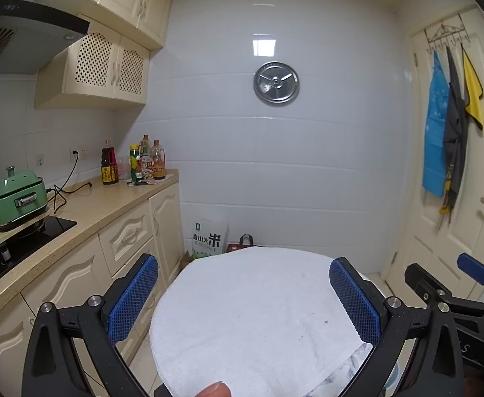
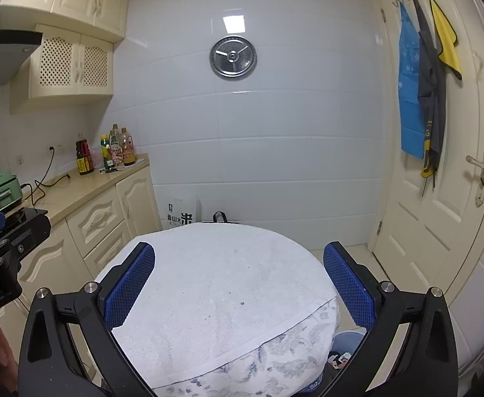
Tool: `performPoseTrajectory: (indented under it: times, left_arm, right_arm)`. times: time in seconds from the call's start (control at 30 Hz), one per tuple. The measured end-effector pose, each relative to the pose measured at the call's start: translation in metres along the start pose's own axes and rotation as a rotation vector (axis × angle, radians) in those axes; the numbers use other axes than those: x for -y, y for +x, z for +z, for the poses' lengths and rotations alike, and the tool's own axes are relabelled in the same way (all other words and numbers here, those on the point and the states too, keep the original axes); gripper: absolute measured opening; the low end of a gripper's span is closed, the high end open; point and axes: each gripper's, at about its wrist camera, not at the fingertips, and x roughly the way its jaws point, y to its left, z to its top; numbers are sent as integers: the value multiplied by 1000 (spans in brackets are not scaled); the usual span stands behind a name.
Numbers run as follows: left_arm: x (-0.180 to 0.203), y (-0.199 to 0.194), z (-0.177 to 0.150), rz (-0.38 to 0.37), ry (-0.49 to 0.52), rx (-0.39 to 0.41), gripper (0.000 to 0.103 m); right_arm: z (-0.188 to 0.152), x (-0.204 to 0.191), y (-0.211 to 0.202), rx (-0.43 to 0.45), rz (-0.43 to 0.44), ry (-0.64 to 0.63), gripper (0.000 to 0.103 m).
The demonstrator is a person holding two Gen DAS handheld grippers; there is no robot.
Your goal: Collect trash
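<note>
A: What takes up most of the room?

B: The white tiled wall (image 1: 275, 165), with the cream door (image 2: 433, 198) to its right and the cream cabinets (image 1: 76, 264) along the left. A kitchen counter (image 1: 103, 198) runs over those cabinets.

A: And in front of the cameras?

B: A round tabletop (image 2: 291, 364) with a blue-patterned cover, and a white towel (image 2: 215, 281) spread over most of it. Its surface is bare apart from a few small dark specks.

A: The grippers?

B: The left gripper (image 1: 243, 301) hangs over the near edge of the towel, its blue fingers (image 1: 133, 297) spread wide with nothing between them. The right gripper (image 2: 238, 284) is the same: fingers (image 2: 347, 284) wide apart, empty, above the towel.

A: Where is the trash?

B: A blue bin (image 2: 347, 340) sits on the floor just beside the tabletop, low right in the right wrist view, with small scraps (image 2: 339, 359) visible in it; I cannot tell what they are.

A: Smaller things?

B: A green cooker (image 1: 17, 198), sauce bottles (image 1: 133, 162) at the counter's far end, a rice bag (image 1: 207, 240) on the floor.
</note>
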Motion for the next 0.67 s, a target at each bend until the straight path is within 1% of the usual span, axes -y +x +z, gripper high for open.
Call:
performPoseTrajectory:
  times: [0.13,0.2,0.4,0.5,0.67]
  left_arm:
    - [2,4,4,8,14,-3,102]
    - [-7,10,9,3,17,-1,102]
    - [-18,20,14,0,13,1,102]
    - [-22,23,13,-18,12,6,102]
    - [-20,21,7,-15,7,32,102]
  right_arm:
    - [1,1,-1,3,-3,4,103]
    - [2,3,0,4,-4,9,103]
    - [2,6,1,2,-5,14,103]
    - [2,5,2,-2,2,16,103]
    - [5,3,4,-4,7,14,103]
